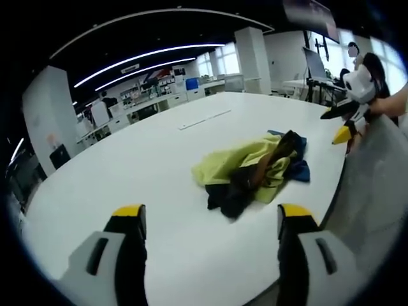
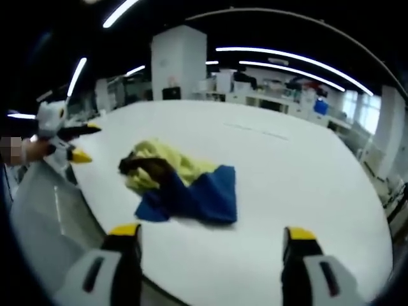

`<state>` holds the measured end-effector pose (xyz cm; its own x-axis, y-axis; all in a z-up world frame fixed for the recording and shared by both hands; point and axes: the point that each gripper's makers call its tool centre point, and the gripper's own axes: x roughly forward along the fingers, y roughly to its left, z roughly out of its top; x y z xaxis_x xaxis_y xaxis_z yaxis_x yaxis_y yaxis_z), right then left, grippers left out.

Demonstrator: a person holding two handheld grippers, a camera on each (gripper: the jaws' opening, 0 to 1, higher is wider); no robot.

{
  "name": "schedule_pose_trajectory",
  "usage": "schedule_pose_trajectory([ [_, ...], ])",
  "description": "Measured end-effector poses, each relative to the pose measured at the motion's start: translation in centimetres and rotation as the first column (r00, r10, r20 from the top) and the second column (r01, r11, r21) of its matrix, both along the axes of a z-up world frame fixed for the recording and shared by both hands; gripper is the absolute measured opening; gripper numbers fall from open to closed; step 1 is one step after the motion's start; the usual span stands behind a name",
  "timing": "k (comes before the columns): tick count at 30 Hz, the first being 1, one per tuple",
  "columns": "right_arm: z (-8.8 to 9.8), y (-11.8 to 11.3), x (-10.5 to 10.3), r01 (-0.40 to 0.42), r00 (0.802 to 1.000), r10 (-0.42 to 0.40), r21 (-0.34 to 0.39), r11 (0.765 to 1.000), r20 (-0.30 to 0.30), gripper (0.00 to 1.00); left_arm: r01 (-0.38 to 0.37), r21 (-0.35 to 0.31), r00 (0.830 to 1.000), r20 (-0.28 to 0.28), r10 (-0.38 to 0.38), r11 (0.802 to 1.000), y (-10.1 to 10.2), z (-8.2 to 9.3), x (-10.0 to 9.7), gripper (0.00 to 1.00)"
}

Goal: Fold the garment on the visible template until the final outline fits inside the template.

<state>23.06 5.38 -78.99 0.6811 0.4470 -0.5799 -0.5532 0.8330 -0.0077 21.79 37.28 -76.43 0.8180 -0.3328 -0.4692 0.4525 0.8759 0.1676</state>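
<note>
A crumpled garment (image 1: 245,167) lies in a heap on the white table (image 1: 127,166), with yellow-green, dark and blue parts. In the right gripper view the garment (image 2: 182,182) shows its blue part nearest. My left gripper (image 1: 210,213) is open, short of the heap with nothing between its jaws. My right gripper (image 2: 211,233) is open too, held back from the blue part. The right gripper (image 1: 335,125) also shows past the table's edge beyond the heap, jaws apart, held by a hand (image 1: 390,105). The left gripper (image 2: 84,141) appears at the left, jaws apart. I cannot make out a template outline.
A thin pale strip (image 1: 204,119) lies on the table beyond the garment. The table edge (image 1: 335,197) runs close to the heap, with grey floor (image 1: 376,191) past it. Desks, shelves and a pillar (image 2: 178,60) stand in the background.
</note>
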Motion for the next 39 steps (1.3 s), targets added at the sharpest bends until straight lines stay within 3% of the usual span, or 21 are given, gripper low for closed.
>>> schedule_pose_trajectory([
  [4,-0.3,0.7,-0.1,-0.1,0.995,0.1,-0.072,0.992,-0.002,0.89,0.06,-0.001,0.996,-0.067,-0.06,0.998,-1.0,-0.9,-0.5,0.76],
  [9,0.6,1.3,0.8,-0.168,0.986,0.167,-0.031,0.985,-0.024,0.78,0.154,0.001,0.979,-0.137,-0.153,0.988,-2.6,-1.5,-1.5,0.66],
  [11,1.1,1.7,1.6,-0.206,0.978,0.206,-0.038,0.978,-0.002,0.76,0.219,0.073,0.968,-0.143,-0.207,0.973,-2.9,-1.8,-1.2,0.62],
  [13,1.1,2.1,2.0,-0.251,0.968,0.25,-0.056,0.966,-0.021,0.65,0.265,0.098,0.958,-0.136,-0.251,0.959,-4.1,-1.7,-0.5,0.59],
  [15,1.1,2.5,2.4,-0.266,0.964,0.264,-0.051,0.963,-0.031,0.55,0.31,0.103,0.943,-0.164,-0.291,0.945,-5.0,-2.2,0.1,0.5],
  [17,1.1,2.9,2.9,-0.284,0.959,0.283,-0.051,0.958,-0.029,0.55,0.333,0.134,0.936,-0.171,-0.309,0.933,-5.6,-2.7,1.0,0.44],
  [21,0.8,3.7,3.4,-0.34,0.94,0.337,-0.05,0.939,-0.056,0.38,0.399,0.244,0.915,-0.167,-0.367,0.884,-6.4,-3.5,2.3,0.41],
  [25,0.5,5.0,3.5,-0.425,0.902,0.421,-0.03,0.905,-0.093,0.2,0.397,0.244,0.916,-0.159,-0.367,0.885,-6.9,-3.7,2.9,0.36],
  [27,0.3,5.8,3.3,-0.477,0.875,0.473,-0.019,0.879,-0.102,0.13,0.411,0.262,0.911,-0.156,-0.382,0.873,-7.1,-3.9,3.1,0.3],
  [28,0.0,6.0,3.2,-0.496,0.864,0.49,-0.022,0.868,-0.117,0.11,0.424,0.289,0.905,-0.156,-0.395,0.858,-7.1,-4.1,3.2,0.28],
  [29,-0.3,6.4,3.1,-0.517,0.851,0.509,-0.033,0.856,-0.128,0.13,0.425,0.291,0.905,-0.153,-0.397,0.857,-7.1,-4.1,3.3,0.25],
  [31,-0.5,7.2,3.4,-0.53,0.844,0.522,-0.047,0.847,-0.121,0.15,0.427,0.287,0.904,-0.158,-0.398,0.857,-7.3,-4.3,3.5,0.24],
  [34,-1.1,8.2,3.3,-0.553,0.826,0.543,-0.031,0.833,-0.151,0.05,0.43,0.308,0.903,-0.153,-0.402,0.849,-7.3,-4.4,3.8,0.23],
  [39,-1.8,8.6,3.5,-0.562,0.819,0.549,-0.043,0.826,-0.164,0.0,0.452,0.33,0.892,-0.16,-0.422,0.829,-7.5,-4.8,3.8,0.19],
])
